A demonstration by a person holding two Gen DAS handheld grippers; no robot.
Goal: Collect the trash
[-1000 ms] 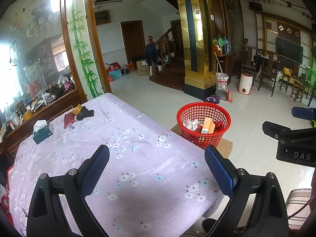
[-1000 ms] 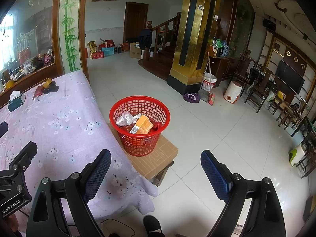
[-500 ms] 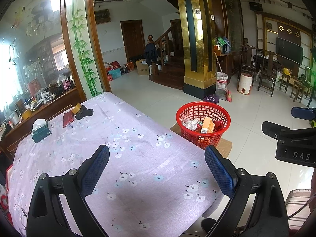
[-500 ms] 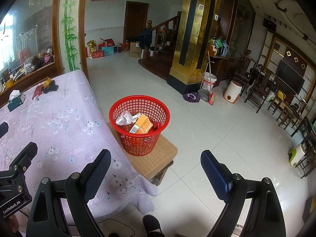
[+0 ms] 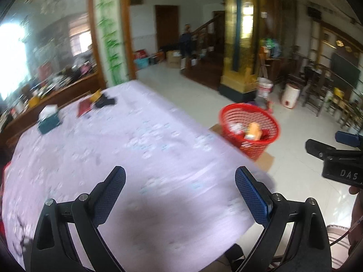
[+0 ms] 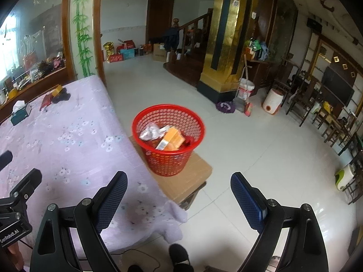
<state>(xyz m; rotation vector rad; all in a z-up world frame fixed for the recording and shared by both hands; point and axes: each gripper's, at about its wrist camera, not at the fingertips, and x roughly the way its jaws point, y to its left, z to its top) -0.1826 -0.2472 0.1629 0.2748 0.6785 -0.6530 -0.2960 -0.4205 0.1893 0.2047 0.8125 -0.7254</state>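
The left tool (image 5: 180, 187) hangs with its two blue-padded fingers spread wide and nothing between them, over the lilac flower-printed cloth covering the surface (image 5: 118, 149). The right tool (image 6: 179, 190) is equally wide open and empty, one finger above the cloth's near corner, the other above the white tiled floor (image 6: 261, 149).

The left wrist view is smeared with blur, yet it alone shows the right tool from outside, a black body off to the left tool's right. The right wrist view is sharp and shows the left tool's black body at its own left edge, plus a dark shoe (image 6: 179, 257) below the fingers.

Ahead of the right tool, between its fingers, stands the red plastic mesh basket (image 6: 169, 140) on a brown cardboard box (image 6: 192, 176), holding an orange carton (image 6: 172, 139) and crumpled silver wrappers (image 6: 148, 132). From the left tool it lies ahead and to the right, past the cloth's edge. Far ahead-left sit a teal tissue box (image 6: 20, 111), a flat red packet (image 6: 46, 99) and a black object (image 6: 61, 96).
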